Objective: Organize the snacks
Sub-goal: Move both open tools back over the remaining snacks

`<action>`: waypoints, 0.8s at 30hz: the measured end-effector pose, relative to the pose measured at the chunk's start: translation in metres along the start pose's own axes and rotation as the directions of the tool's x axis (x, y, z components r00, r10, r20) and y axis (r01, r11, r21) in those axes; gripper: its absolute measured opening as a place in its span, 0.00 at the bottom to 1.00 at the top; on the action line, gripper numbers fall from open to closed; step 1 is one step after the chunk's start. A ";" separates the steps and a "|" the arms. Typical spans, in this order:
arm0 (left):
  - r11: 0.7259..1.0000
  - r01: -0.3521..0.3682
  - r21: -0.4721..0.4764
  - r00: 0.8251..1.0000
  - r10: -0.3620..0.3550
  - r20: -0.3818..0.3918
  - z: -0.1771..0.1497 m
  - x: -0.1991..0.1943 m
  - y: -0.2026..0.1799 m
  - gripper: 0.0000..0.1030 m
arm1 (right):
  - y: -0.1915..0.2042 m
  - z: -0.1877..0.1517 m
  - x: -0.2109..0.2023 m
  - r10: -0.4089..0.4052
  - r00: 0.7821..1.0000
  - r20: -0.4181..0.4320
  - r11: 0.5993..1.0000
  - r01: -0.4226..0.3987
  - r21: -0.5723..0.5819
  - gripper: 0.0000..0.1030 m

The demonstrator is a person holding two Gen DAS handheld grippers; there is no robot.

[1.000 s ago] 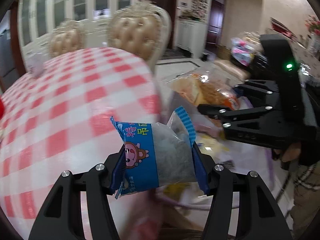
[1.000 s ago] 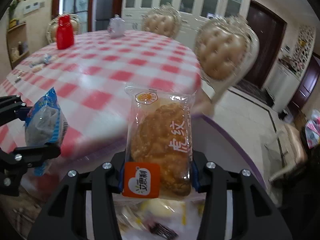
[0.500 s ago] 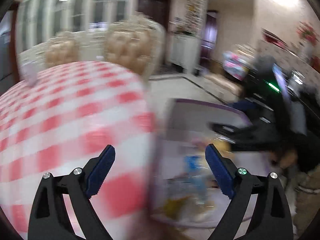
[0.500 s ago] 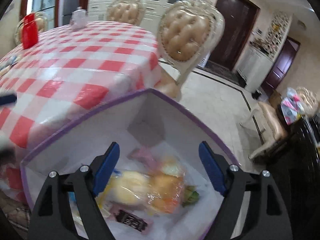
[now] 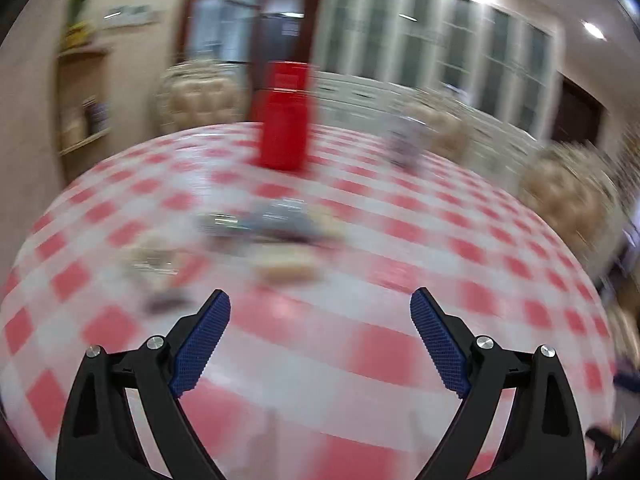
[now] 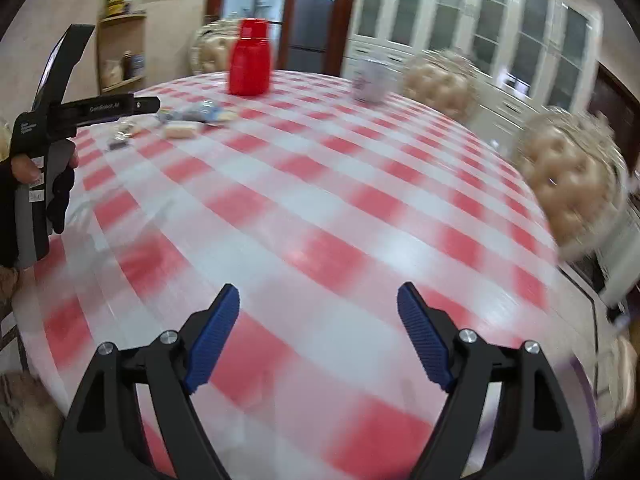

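Several snack packets [image 5: 272,228] lie blurred on the red-and-white checked table [image 5: 360,344], well ahead of my left gripper [image 5: 320,320], which is open and empty. In the right wrist view the same snack packets [image 6: 192,118] sit at the far left of the checked table [image 6: 320,208]. My right gripper [image 6: 318,316] hangs open and empty above the table's near part. The left gripper's black body [image 6: 48,120], held by a gloved hand [image 6: 60,188], shows at the left edge, pointing toward the packets.
A red container [image 6: 250,64] stands at the table's far side, with a pale box [image 6: 370,80] to its right. Padded chairs [image 6: 572,176] ring the table. A purple-rimmed bin edge [image 6: 588,400] shows low at the right.
Both grippers let go of their packets, the blue one and the bread one, over the purple-rimmed bin. Both jaws opened, then both views swung from the bin to the table.
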State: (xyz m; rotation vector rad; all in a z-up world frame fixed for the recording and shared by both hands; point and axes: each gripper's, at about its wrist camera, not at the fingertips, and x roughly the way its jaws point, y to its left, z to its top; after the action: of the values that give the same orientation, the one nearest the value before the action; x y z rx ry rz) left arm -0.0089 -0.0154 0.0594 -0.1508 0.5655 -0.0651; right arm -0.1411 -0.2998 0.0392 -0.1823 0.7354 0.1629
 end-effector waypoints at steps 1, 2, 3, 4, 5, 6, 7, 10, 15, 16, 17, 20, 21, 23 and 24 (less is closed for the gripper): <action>0.998 -0.029 -0.047 0.999 0.030 0.015 0.003 0.001 0.021 0.86 | 0.012 0.011 0.014 0.042 0.999 -0.008 0.999 -0.042 -0.005 0.79; 0.993 -0.055 -0.106 0.998 0.058 0.027 0.006 0.004 0.044 0.86 | 0.028 0.025 0.032 0.090 0.996 -0.026 0.996 -0.090 -0.009 0.79; 0.983 -0.069 -0.170 0.997 0.075 0.033 0.008 0.006 0.066 0.86 | 0.039 0.034 0.045 0.114 0.993 -0.043 0.993 -0.114 -0.012 0.79; 0.971 -0.075 -0.226 0.996 0.085 0.038 0.007 0.005 0.086 0.86 | 0.050 0.046 0.060 0.138 0.989 -0.061 0.990 -0.140 -0.016 0.79; 0.952 -0.081 -0.297 0.994 0.097 0.041 0.007 0.005 0.106 0.86 | 0.062 0.059 0.075 0.162 0.984 -0.069 0.986 -0.163 -0.017 0.79; 0.932 -0.081 -0.354 0.994 0.102 0.040 0.006 0.003 0.121 0.86 | 0.076 0.067 0.084 0.179 0.982 -0.063 0.983 -0.181 -0.020 0.79; 0.899 -0.063 -0.434 0.995 0.092 0.046 0.005 0.003 0.140 0.86 | 0.086 0.079 0.093 0.203 0.978 -0.055 0.978 -0.205 -0.031 0.79; 0.872 -0.083 -0.482 0.990 0.127 0.059 0.009 0.004 0.167 0.86 | 0.123 0.120 0.121 0.275 0.961 -0.039 0.949 -0.277 -0.153 0.79; 0.867 -0.167 -0.470 0.977 0.209 0.039 0.014 0.008 0.192 0.86 | 0.156 0.189 0.177 0.421 0.905 -0.063 0.871 -0.423 -0.250 0.79; 0.859 -0.172 -0.482 0.976 0.214 0.033 0.015 0.008 0.196 0.86 | 0.160 0.198 0.189 0.442 0.893 -0.088 0.856 -0.449 -0.255 0.79; 0.852 -0.178 -0.493 0.976 0.218 0.025 0.014 0.010 0.199 0.86 | 0.165 0.205 0.199 0.453 0.885 -0.105 0.847 -0.464 -0.260 0.79; 0.839 -0.213 -0.501 0.968 0.253 0.012 0.012 0.010 0.206 0.86 | 0.187 0.223 0.237 0.455 0.874 -0.169 0.809 -0.485 -0.333 0.79; 0.839 -0.217 -0.500 0.966 0.257 0.013 0.010 0.008 0.208 0.86 | 0.189 0.222 0.242 0.452 0.873 -0.182 0.797 -0.487 -0.358 0.79; 0.849 -0.222 -0.479 0.966 0.257 0.007 0.011 0.011 0.204 0.86 | 0.193 0.223 0.252 0.461 0.859 -0.223 0.765 -0.512 -0.390 0.79; 0.859 -0.224 -0.461 0.967 0.254 0.003 0.011 0.013 0.201 0.87 | 0.194 0.222 0.257 0.467 0.850 -0.246 0.748 -0.527 -0.404 0.79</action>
State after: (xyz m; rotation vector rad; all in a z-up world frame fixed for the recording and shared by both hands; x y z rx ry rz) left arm 0.0125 0.1832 0.0296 -0.5415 0.5244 0.3202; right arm 0.1502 -0.0406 0.0055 -0.4504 0.8568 0.8572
